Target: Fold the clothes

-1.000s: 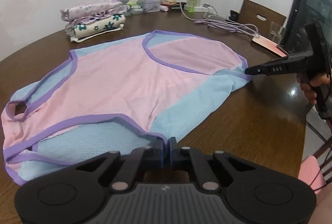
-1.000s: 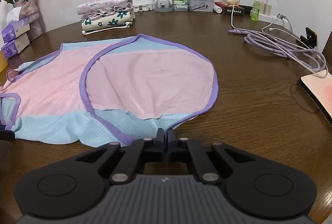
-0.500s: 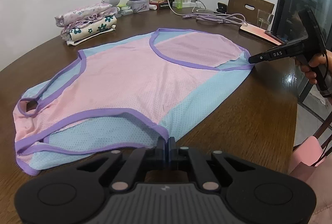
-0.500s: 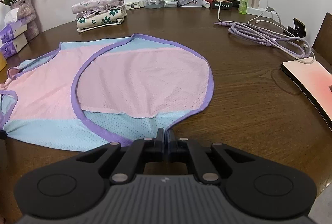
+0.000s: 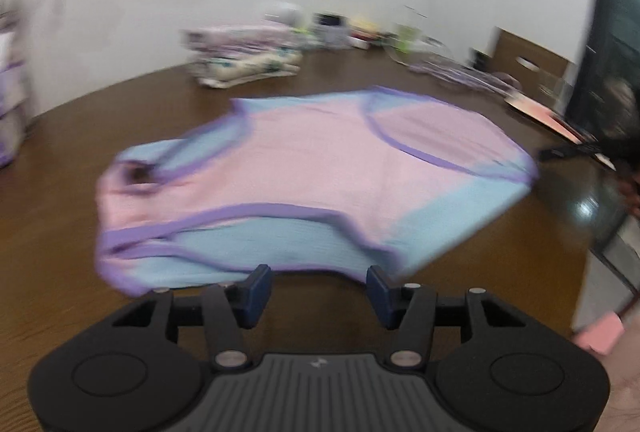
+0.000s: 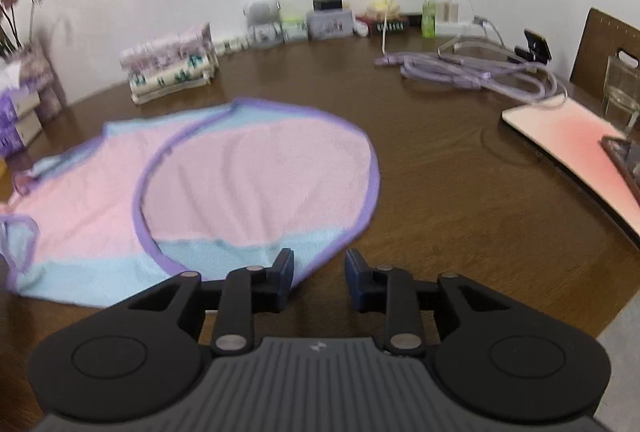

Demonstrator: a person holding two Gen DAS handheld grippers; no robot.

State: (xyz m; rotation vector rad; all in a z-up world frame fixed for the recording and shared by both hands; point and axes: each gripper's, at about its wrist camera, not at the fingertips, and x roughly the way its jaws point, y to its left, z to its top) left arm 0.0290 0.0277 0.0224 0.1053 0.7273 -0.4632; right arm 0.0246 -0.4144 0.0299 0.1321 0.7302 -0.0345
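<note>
L black two-finger gripper (image 5: 318, 278): jaws have just been opening, now apart w/ nothing between; blue pads (image 5: 256, 288) sit just short of the near hem of the pink-and-light-blue mesh garment w/ purple trim (image 5: 312, 176). View is motion-blurred.

R black two-finger gripper (image 6: 318, 264): jaws have also just been opening, a narrower gap, nothing held; its left pad (image 6: 285, 266) overlaps the garment's (image 6: 224, 192) near blue edge in view, contact can't tell. In the L view the R gripper's tip (image 5: 560, 153) is a dark blur just beside the garment's right corner.

Garment lies flat on the round dark-brown wooden table (image 6: 440, 192), one side folded over onto the pink middle, a rounded purple-edged flap.

Farther back: a stack of folded floral clothes (image 6: 170, 64) near the wall side. Right of it, a coil of lilac cable (image 6: 472, 74) and a pink-topped flat board (image 6: 568, 140) at the table's right edge. Along the white wall, a row of small boxes & bottles (image 6: 328, 20), too blurred for detail.
</note>
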